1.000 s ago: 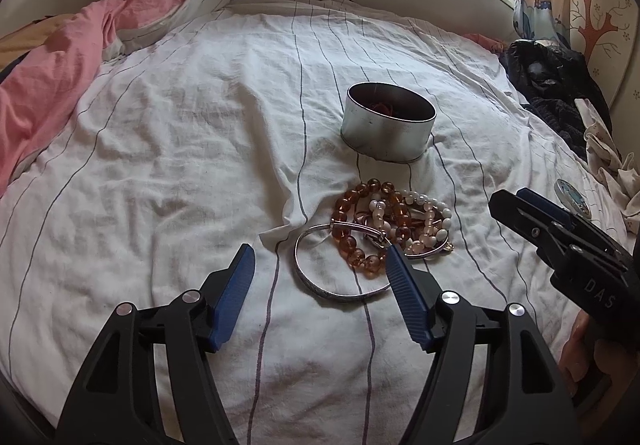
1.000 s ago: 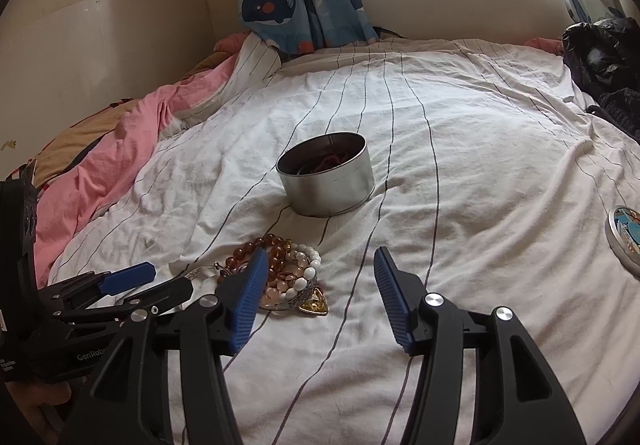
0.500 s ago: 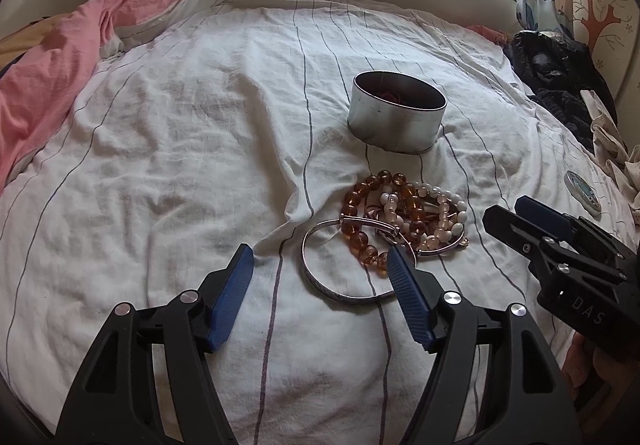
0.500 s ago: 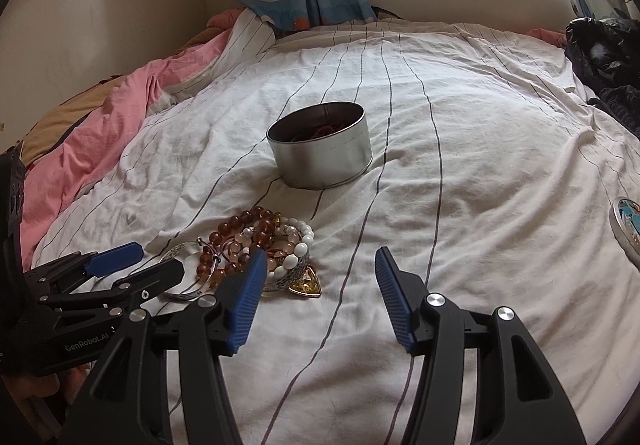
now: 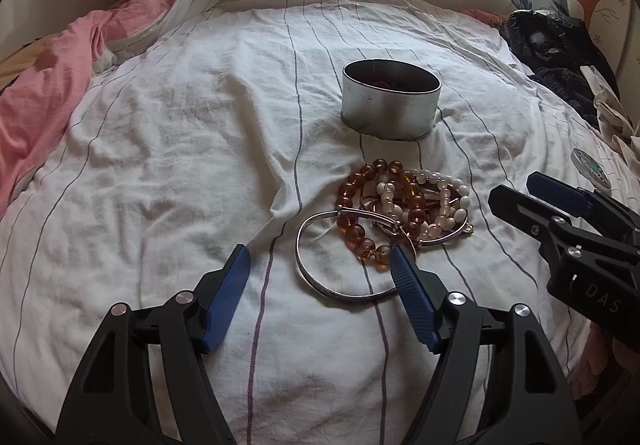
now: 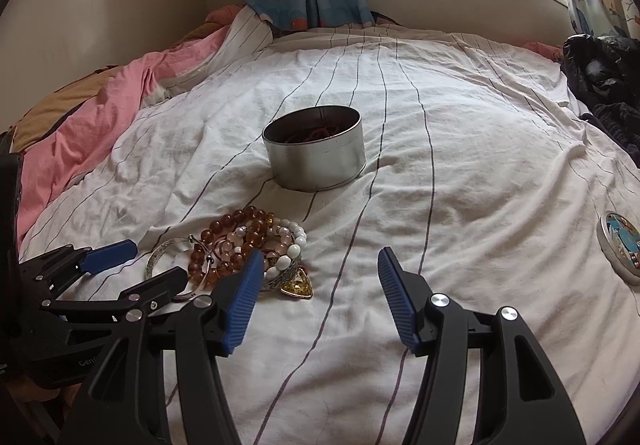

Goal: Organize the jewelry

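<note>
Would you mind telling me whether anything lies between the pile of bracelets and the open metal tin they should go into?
Nothing visible does. Only bare striped sheet separates the pile of bracelets from the metal tin just beyond it, and the tin's top is open. The tin's lid lies well off to the right.

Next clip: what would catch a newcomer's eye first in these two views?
A tangle of bracelets lies mid-bed on the striped white sheet: amber beads, pale beads and a silver bangle. Just beyond it stands an open round tin with something reddish inside. The left gripper hovers over the bangle with its jaws closing on nothing yet, while the right gripper hangs beside the pile, its jaws opening, empty.
</note>
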`<state>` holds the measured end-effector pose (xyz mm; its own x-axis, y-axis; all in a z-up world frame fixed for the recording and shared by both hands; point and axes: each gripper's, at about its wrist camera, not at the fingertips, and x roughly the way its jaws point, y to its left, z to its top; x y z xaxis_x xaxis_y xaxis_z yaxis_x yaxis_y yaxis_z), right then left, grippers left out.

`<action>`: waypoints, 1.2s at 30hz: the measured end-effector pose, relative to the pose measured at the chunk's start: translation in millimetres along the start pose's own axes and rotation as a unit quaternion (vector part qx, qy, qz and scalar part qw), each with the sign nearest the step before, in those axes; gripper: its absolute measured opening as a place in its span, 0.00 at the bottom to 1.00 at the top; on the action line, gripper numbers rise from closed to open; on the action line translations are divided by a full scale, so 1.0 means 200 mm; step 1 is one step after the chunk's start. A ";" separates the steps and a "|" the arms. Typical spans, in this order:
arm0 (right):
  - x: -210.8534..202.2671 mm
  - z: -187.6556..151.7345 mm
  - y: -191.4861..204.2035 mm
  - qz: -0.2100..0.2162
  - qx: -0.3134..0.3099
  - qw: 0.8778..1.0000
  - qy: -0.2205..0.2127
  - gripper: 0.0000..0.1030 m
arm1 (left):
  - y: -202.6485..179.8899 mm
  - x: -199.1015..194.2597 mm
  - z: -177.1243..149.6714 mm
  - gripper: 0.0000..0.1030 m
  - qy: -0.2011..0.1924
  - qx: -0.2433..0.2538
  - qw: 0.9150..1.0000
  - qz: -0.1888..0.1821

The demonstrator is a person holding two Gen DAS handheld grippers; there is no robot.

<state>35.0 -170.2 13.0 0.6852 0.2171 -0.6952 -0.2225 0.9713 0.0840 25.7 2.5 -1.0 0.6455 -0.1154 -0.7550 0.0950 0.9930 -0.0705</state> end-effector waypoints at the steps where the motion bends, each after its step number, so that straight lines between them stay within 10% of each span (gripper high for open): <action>1: 0.01 0.00 -0.01 0.000 0.006 1.000 0.004 0.57 | -0.01 0.00 0.00 0.44 0.003 0.007 1.000 -0.001; 9: 0.03 -0.01 -0.06 0.009 0.032 0.999 0.015 0.57 | 0.01 -0.05 -0.01 0.11 -0.010 0.016 1.000 0.003; 23: 0.06 -0.02 -0.06 0.029 0.039 0.999 0.022 0.57 | 0.00 0.05 0.01 0.33 0.019 0.012 1.000 -0.004; 27: 0.06 -0.01 -0.08 0.036 0.050 0.998 0.023 0.57 | -0.01 0.02 0.01 0.05 0.012 0.026 1.000 -0.007; 36: 0.06 -0.01 -0.13 0.064 0.089 0.994 0.025 0.57 | 0.01 -0.14 0.02 0.02 -0.038 0.028 0.999 -0.008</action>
<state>46.8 -193.1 0.9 0.6223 0.3395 -0.7053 -0.1772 0.9387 0.2956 10.7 6.7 22.3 0.6985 -0.1341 -0.7030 0.1459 0.9883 -0.0436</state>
